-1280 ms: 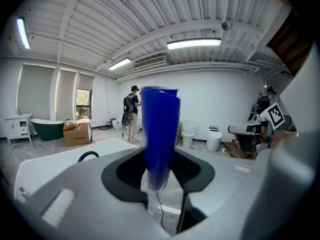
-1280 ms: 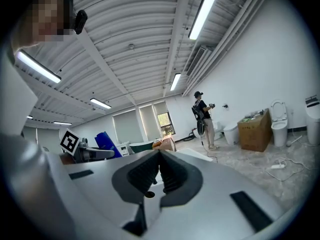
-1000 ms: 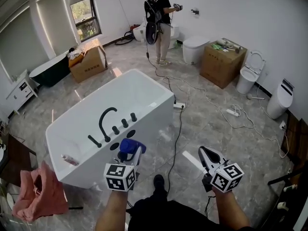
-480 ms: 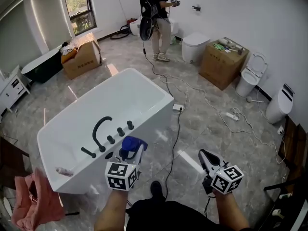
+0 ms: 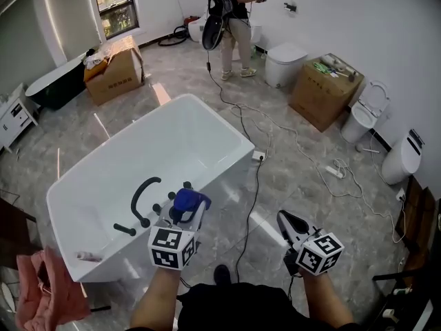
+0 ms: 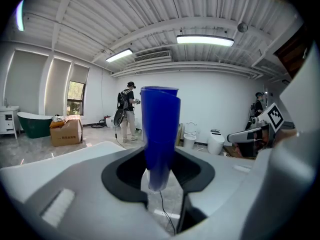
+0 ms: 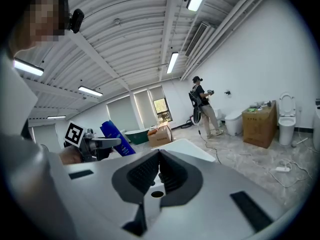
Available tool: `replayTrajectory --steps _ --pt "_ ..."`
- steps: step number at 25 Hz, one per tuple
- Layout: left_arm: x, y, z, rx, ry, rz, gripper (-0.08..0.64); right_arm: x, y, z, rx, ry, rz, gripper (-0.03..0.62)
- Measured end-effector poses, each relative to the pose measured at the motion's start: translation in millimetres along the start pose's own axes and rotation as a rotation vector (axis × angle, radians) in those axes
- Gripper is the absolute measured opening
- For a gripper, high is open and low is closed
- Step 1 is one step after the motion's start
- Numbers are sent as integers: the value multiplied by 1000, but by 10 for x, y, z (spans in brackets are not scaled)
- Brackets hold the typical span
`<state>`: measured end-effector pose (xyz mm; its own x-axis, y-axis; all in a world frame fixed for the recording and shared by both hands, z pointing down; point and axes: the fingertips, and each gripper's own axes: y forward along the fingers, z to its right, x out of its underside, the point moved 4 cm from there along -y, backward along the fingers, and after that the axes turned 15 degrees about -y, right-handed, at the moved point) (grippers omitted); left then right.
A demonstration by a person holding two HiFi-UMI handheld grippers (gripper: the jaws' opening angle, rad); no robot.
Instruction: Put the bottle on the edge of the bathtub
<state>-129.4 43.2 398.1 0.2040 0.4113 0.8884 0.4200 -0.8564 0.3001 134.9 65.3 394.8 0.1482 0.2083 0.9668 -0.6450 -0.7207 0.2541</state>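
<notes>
Only its own view shows clearly my left hand-held gripper [image 6: 160,181] pinching the bottle [image 6: 160,129]; my right hand-held gripper [image 7: 159,171] is pressed together, and the bathtub [image 5: 231,171] is nearer now.

Near rim of the bathtub [image 5: 231,163]: a black faucet [image 5: 134,197] and a row of knobs [image 5: 158,208] occupy its middle, and a small tube [image 5: 89,256] lies toward its left end. The rim's right stretch and far side are bare. A cable [image 5: 256,192] crosses the floor beside the right corner.
</notes>
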Motion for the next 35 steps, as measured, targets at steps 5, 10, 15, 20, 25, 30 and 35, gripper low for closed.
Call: replayTrajectory --steps 5,10,15,20,25,30,35 --pt "-136 126 -138 -8 6 3 158 -19 251 82 -12 14 -1 11" --pt "-140 368 -214 -36 -7 -17 158 51 476 342 -39 39 -8 11" --pt "-230 789 -245 -93 -26 -29 158 22 846 790 -105 58 -9 11" --pt "-382 1281 -211 -142 -98 -9 158 -50 1291 1407 -180 62 -5 11" --pt "-548 1662 -135 -215 -151 1 158 -231 1679 1915 -279 70 1 11" --pt "-573 1817 -163 -290 -166 25 158 -204 1953 2039 -380 39 -47 11" --pt "-582 1810 -287 -326 -122 16 158 -264 2146 1953 -416 10 -74 11"
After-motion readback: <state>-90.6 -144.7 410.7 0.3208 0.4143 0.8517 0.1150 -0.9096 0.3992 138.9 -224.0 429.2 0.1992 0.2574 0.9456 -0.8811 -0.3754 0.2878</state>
